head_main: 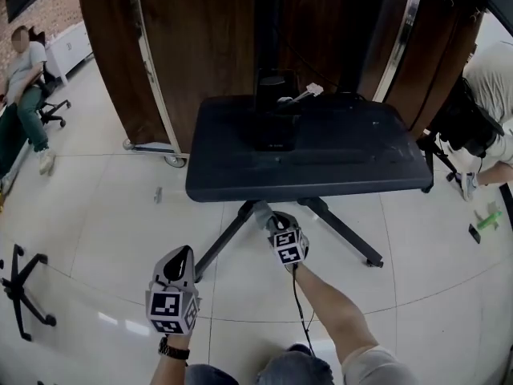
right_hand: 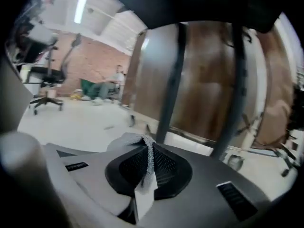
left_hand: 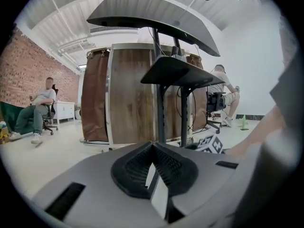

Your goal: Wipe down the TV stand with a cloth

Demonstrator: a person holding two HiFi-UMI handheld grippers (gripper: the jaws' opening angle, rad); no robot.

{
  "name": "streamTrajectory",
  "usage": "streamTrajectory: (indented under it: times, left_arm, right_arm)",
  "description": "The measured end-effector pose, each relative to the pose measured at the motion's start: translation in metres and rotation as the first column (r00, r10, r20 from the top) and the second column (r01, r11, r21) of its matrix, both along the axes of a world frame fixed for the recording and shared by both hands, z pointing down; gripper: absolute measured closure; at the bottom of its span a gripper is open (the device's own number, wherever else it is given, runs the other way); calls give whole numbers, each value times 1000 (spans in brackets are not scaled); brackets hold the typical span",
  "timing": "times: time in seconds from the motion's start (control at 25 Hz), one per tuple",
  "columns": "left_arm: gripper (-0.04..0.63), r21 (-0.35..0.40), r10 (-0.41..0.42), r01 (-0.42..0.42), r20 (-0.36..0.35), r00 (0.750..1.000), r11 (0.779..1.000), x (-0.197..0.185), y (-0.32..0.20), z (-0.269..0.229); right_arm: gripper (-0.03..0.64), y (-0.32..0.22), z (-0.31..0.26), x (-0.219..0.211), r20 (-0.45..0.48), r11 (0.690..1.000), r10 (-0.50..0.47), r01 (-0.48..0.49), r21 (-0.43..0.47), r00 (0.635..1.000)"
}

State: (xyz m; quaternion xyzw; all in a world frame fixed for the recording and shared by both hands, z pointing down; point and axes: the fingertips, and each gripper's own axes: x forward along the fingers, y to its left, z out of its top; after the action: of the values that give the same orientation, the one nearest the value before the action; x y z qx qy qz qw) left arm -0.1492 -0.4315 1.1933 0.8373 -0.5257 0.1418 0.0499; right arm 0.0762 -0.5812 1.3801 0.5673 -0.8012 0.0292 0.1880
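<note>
We seem to be wiping low on the stand (head_main: 321, 147)
Our right tool (head_main: 272, 220) pinches the cloth (right_hand: 130, 140) near a leg (head_main: 227, 239); left tool (left_hand: 154, 167) closed, empty. Next: sweep along it.

Beyond your right fingers (right_hand: 166, 167), wood-panelled partitions (right_hand: 204, 80) on castors (right_hand: 232, 161) stand on a pale tiled floor (right_hand: 76, 120); brick wall (right_hand: 90, 61) far left.

Bright, even light; a ceiling strip (right_hand: 80, 8) glares at eleven o'clock. My right gripper (right_hand: 147, 151) looks motion-blurred; gripper views warp at the edges.
</note>
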Motion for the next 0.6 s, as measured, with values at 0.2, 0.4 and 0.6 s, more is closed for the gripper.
streamTrajectory:
  times: [0.2, 0.4, 0.6]
  left_arm:
    - [569, -22, 118, -119, -49, 992, 993, 69, -17, 16]
    - [569, -95, 172, -181, -95, 981, 979, 97, -14, 36]
    - [569, -208, 190, -202, -79, 979, 957, 120, 10, 10]
  right_arm:
    - [612, 18, 27, 223, -20, 906, 391, -389, -166, 920]
    - [612, 180, 81, 365, -167, 726, 587, -607, -325, 792]
    - [612, 321, 8, 391, -158, 698, 614, -625, -351, 774]
